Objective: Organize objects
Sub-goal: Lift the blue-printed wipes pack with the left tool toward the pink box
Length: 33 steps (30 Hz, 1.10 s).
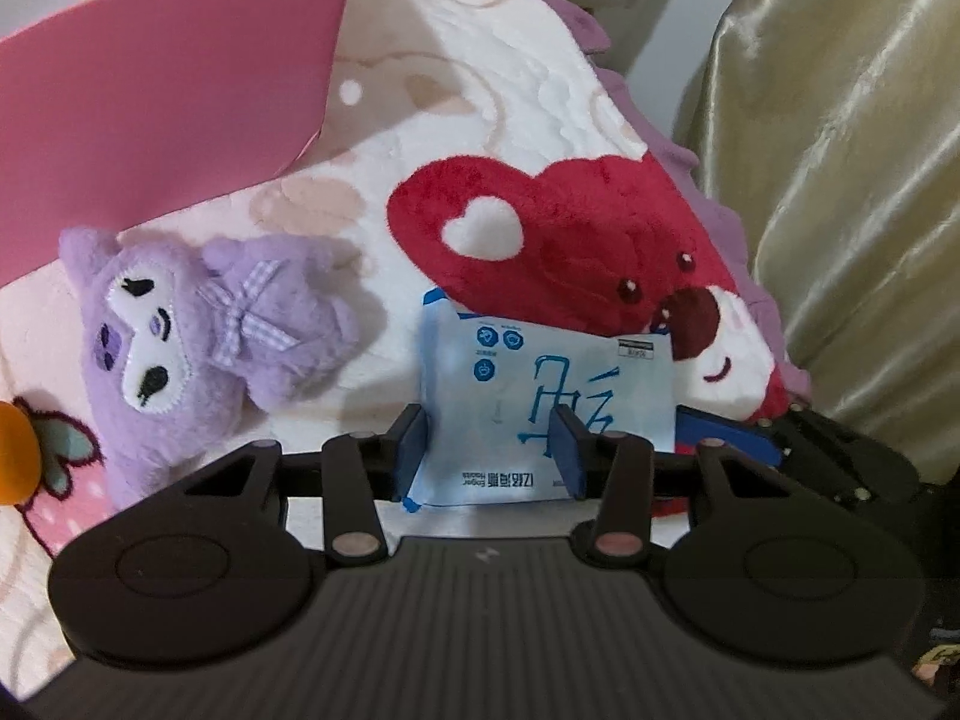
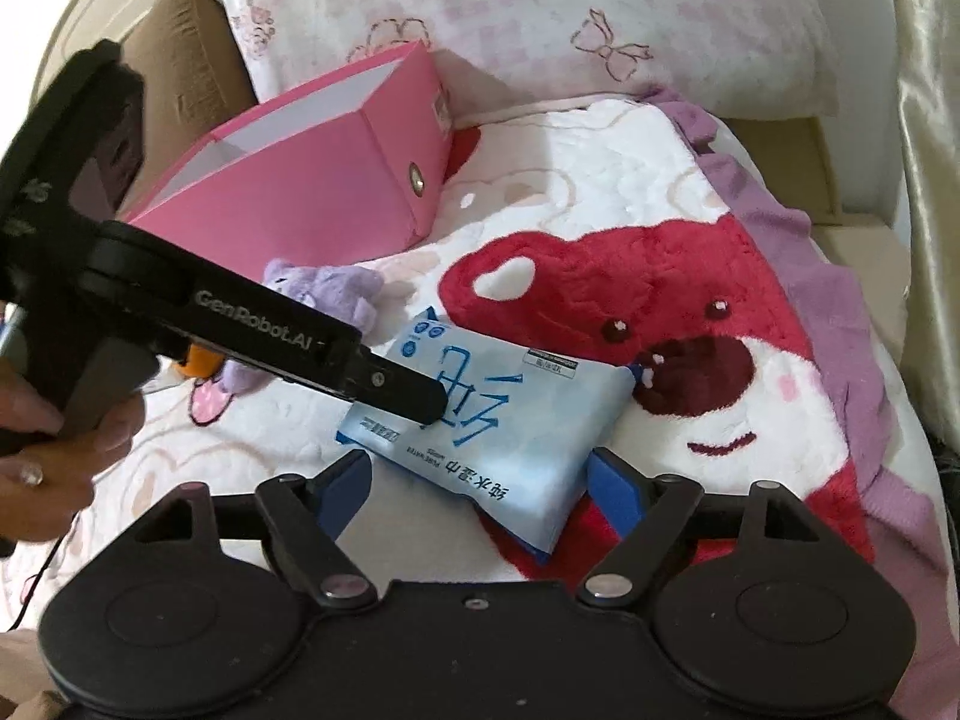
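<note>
- A blue wipes pack lies on the bear-print blanket, right of a purple plush.
- The left gripper pinches its near edge; the right gripper straddles it, spread.
- Likely next: lift toward the far-left pink box.

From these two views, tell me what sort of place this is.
Probably a bedroom, on a bed: a fleecy bear blanket covers the surface, a pillow lies at its head, and a curtain hangs alongside.
</note>
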### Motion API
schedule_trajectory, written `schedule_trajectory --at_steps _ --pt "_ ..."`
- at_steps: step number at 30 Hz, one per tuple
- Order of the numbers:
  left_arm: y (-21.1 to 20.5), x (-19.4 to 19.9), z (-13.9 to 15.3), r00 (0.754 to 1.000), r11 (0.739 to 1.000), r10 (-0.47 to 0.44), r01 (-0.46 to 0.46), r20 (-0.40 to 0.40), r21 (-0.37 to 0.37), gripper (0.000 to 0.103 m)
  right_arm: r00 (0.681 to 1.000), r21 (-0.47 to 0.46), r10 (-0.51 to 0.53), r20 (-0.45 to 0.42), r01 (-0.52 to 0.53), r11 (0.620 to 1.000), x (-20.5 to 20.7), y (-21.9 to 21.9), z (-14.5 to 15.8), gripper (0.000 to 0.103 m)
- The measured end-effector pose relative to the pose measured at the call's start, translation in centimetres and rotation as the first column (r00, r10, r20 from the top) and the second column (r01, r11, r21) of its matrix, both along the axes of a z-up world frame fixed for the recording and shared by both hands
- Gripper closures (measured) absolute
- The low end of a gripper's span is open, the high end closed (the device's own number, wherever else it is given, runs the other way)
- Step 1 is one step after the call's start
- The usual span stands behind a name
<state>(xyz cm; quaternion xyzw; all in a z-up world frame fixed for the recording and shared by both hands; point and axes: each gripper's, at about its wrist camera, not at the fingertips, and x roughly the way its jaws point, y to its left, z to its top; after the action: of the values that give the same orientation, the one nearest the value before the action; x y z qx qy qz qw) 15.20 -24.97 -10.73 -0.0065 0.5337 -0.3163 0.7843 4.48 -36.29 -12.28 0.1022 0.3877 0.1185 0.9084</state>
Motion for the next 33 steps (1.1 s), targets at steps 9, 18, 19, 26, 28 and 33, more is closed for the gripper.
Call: schedule_trajectory --at_steps 9,18,19,26,28,33 --pt "1.0 -1.8 0.1 0.998 0.996 0.065 -0.065 -0.002 -0.065 0.066 0.999 -0.020 -0.044 0.013 0.044 0.999 0.5 0.8 -0.5 0.025" --pt "3.4 -3.7 1.6 0.991 0.986 0.131 -0.129 0.008 -0.105 0.066 1.000 -0.052 -0.012 0.025 0.013 0.999 -0.3 2.1 1.0 0.037" --pt "3.7 -3.9 1.9 0.991 0.985 0.136 -0.133 0.019 -0.106 0.066 1.000 -0.051 -0.004 0.031 0.006 0.999 -0.5 2.2 1.2 0.038" --pt "6.7 -5.6 4.2 0.981 0.977 0.190 -0.184 0.043 -0.111 0.066 0.997 -0.060 0.047 0.059 -0.043 0.997 -1.7 4.6 3.4 0.041" --pt "7.8 -6.0 5.0 0.976 0.971 0.211 -0.204 0.044 -0.126 0.066 0.996 -0.070 0.063 0.066 -0.059 0.996 -1.9 5.4 4.4 0.041" --pt "10.8 -7.0 7.4 0.965 0.958 0.254 -0.242 0.063 -0.154 0.066 0.989 -0.115 0.118 0.092 -0.107 0.988 -2.6 8.1 7.3 0.041"
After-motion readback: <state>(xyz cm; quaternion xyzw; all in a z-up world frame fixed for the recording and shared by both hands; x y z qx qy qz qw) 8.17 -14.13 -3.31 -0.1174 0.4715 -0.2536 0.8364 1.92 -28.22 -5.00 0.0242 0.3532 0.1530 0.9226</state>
